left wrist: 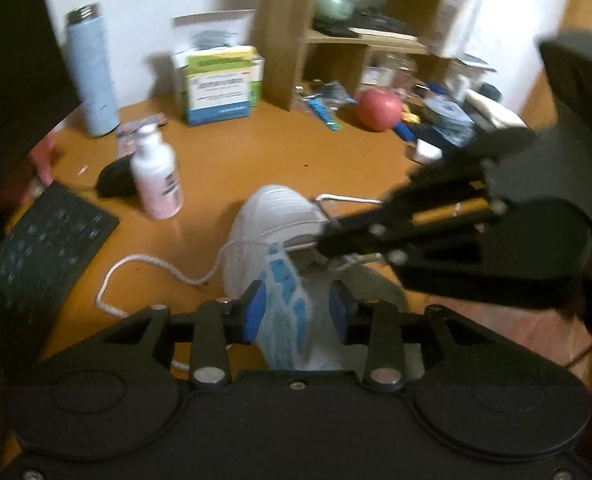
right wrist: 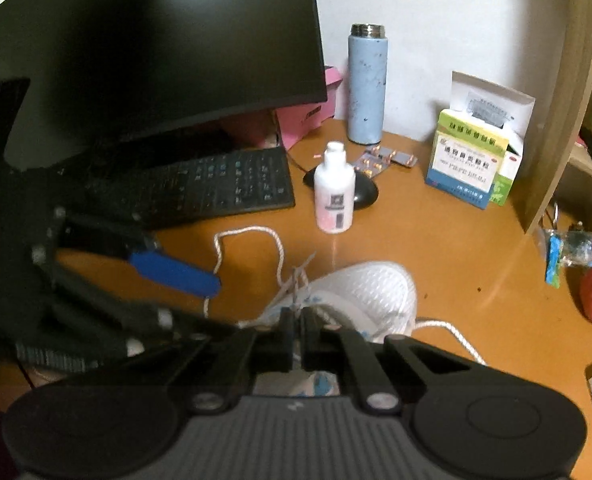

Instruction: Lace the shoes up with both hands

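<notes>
Orange-brown wood of the desk lies bare around the toe of the shoe, with open room running on toward the right edge. At the far left a dark monitor overhangs a black keyboard, closing that side. Next, a white bottle stands upright just in front of a black mouse, near the shoe's toe. Behind these a pale blue flask stands uncapped against the wall, its contents out of sight, with blister packs lying beside its foot. Further right, a stack of medicine boxes sits with one flap raised; what it holds I cannot tell. A wooden shelf unit bounds the right side, with a red apple and blurred clutter at its foot.

The white and blue shoe lies in the middle of the desk, toe pointing away. Its white lace loops loosely across the wood to the left. The left gripper has its blue pads parted either side of the shoe's blue-patterned upper, pressing nothing. The right gripper is closed tight on a thin strand of lace above the shoe's tongue.
</notes>
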A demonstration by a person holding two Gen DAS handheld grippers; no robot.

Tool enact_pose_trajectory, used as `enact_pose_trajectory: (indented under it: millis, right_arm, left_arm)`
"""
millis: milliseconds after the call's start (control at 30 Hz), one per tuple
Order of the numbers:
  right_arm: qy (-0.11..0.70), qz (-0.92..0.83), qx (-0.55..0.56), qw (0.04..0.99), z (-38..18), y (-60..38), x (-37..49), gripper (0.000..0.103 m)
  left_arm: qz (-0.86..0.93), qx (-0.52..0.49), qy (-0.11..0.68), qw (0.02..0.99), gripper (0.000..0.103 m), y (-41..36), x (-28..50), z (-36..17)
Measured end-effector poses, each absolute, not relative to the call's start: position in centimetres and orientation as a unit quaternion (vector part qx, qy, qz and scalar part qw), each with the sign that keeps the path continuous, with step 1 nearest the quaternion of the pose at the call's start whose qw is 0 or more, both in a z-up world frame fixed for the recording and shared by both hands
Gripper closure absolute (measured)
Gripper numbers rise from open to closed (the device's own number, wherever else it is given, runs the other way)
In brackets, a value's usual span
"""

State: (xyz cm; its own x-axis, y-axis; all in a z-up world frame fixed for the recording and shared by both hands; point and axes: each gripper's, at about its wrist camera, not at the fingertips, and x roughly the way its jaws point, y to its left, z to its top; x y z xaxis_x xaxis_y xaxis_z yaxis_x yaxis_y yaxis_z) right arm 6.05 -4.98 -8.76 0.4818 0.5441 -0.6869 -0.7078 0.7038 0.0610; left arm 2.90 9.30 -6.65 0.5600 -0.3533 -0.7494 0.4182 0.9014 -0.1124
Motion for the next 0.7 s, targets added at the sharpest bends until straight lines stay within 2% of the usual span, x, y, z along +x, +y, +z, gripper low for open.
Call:
enact_pose_trajectory:
  millis: [33, 67, 100, 333, 700]
  right_arm:
    - [0.360, 0.367, -0.124, 0.849, -9.1, -4.8, 6.3, 0.100]
    - [0.367, 0.368, -0.133, 0.844, -9.5, -4.6, 6.7, 0.100]
    - [0.373, 0.369, -0.139, 0.840, -9.8, -4.4, 6.9, 0.100]
    - [0.400, 0.376, -0.163, 0.820, -11.8, -3.1, 7.4, 0.100]
    - [0.417, 0.379, -0.187, 0.805, -13.6, -2.2, 7.9, 0.100]
  left_arm:
    - [-0.220, 0.044, 0.416, 0.881, 0.068, 9.1, 3.0, -6.8]
    - [-0.222, 0.056, 0.418, 0.879, 0.077, 8.8, 3.1, -7.1]
    - [-0.219, 0.068, 0.419, 0.878, 0.095, 8.6, 3.1, -7.4]
    - [-0.176, 0.026, 0.427, 0.886, 0.098, 10.3, 3.8, -7.9]
    - [-0.175, 0.017, 0.431, 0.885, 0.098, 10.1, 4.0, -7.8]
